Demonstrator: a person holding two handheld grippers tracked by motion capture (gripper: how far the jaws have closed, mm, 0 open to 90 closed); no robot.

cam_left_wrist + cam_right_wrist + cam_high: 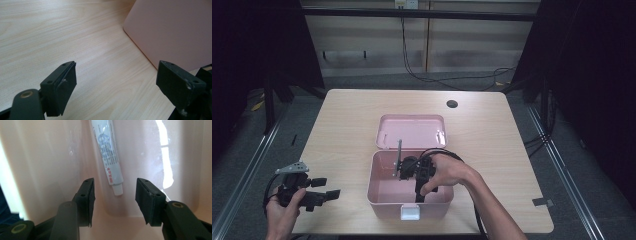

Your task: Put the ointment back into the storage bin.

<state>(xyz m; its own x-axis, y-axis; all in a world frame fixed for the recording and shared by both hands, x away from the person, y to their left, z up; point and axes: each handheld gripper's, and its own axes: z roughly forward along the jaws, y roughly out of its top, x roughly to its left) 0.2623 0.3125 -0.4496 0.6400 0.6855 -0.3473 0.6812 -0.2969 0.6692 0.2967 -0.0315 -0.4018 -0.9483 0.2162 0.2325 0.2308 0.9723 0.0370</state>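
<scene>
- At the far left of the high view, our left gripper [324, 189] rests low over the desk [342, 125], held in the left hand [282, 210]; its fingers [61, 87] stand wide apart with nothing between them, only bare wood below; in its own view the pink wall of the box [175, 30] rises just beside the right finger, so it waits near the box without touching it.
- In the middle sits the pink box [382, 197], open; its lid [412, 131] lies flat on the desk just behind it, inner side up, touching or almost touching the back rim.
- Inside the box our right gripper [412, 172] points down, the right hand [449, 172] over it; its fingers [86, 200] are parted about halfway and hold nothing.
- The tube [108, 155], white with blue print, lies on the box floor, cap end toward the fingers; the cap sits in the gap between them but apart from both pads.
- Our judgement: the tube is already in the box and let go, so the placing looks done; what seems left is to lift the right gripper clear of the box, then, if the box is to be closed, bring the lid back over it; the idle left gripper is well placed to steady the box for that.
</scene>
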